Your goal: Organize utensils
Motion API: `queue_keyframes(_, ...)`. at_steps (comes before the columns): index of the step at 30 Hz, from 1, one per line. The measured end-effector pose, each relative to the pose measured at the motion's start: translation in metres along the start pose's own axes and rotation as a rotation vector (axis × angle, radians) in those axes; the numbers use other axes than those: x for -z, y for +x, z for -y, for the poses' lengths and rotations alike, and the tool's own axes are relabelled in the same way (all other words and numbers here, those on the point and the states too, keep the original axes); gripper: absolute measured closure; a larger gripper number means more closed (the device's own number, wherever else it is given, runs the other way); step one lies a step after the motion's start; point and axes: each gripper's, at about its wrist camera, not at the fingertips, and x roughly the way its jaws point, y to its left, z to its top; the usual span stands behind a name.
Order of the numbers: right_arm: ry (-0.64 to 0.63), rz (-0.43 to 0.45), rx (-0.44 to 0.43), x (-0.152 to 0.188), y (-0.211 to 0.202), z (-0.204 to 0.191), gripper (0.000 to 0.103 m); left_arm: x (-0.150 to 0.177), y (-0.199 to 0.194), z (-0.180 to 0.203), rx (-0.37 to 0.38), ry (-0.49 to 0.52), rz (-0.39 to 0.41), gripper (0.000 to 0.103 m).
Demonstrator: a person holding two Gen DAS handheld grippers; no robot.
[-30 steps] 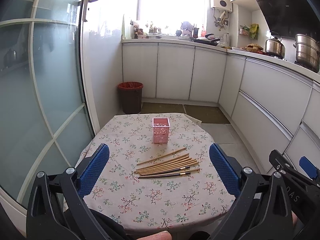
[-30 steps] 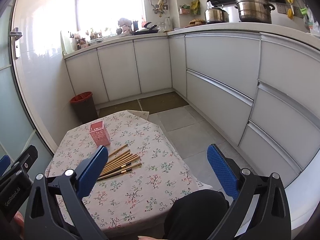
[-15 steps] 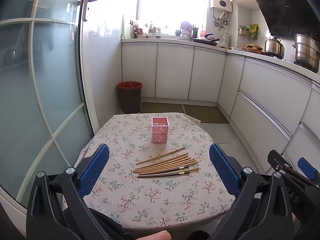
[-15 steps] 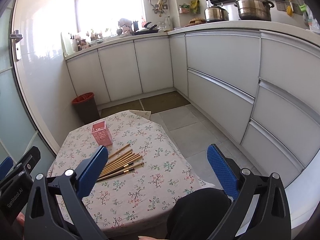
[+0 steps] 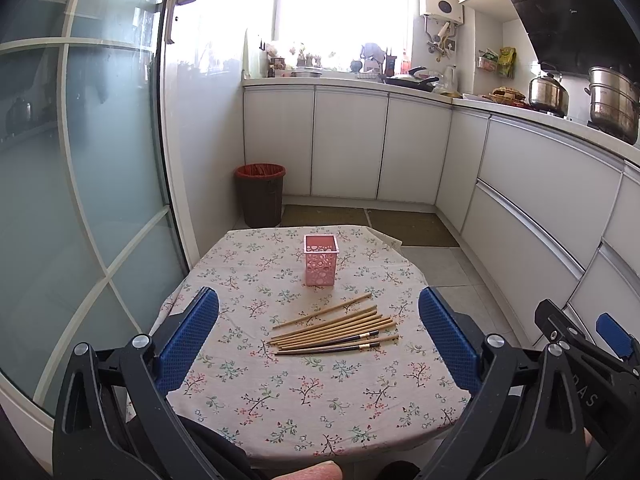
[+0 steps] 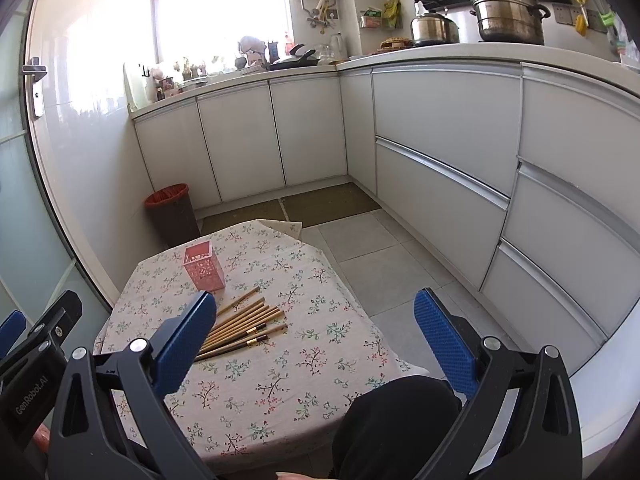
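Several wooden chopsticks (image 5: 336, 330) lie fanned in a loose bundle on the floral tablecloth (image 5: 280, 396), two of them with dark ends. Behind them stands an empty pink perforated holder (image 5: 320, 260), upright. My left gripper (image 5: 320, 322) hangs open above the near half of the table, holding nothing. In the right wrist view the chopsticks (image 6: 244, 326) and the pink holder (image 6: 203, 266) sit at lower left. My right gripper (image 6: 316, 330) is open and empty, further right over the table's right edge.
A small round table (image 6: 280, 408) stands in a narrow kitchen. A brown bin with a red liner (image 5: 261, 194) stands behind it by the glass door (image 5: 80, 184). White cabinets (image 6: 440, 168) line the back and right. A dark knee (image 6: 396, 420) shows at the near edge.
Both grippers have pulled back and risen slightly; the table and chopsticks sit a little lower and farther in view. Nothing on the table has moved.
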Motion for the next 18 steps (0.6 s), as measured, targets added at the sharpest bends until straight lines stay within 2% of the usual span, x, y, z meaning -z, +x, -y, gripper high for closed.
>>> queue_keyframes(18,-0.003,-0.01,0.001,-0.0002,0.0012,-0.0004,0.006,0.0001,0.0014,-0.0018,-0.001,0.003,-0.004,0.007)
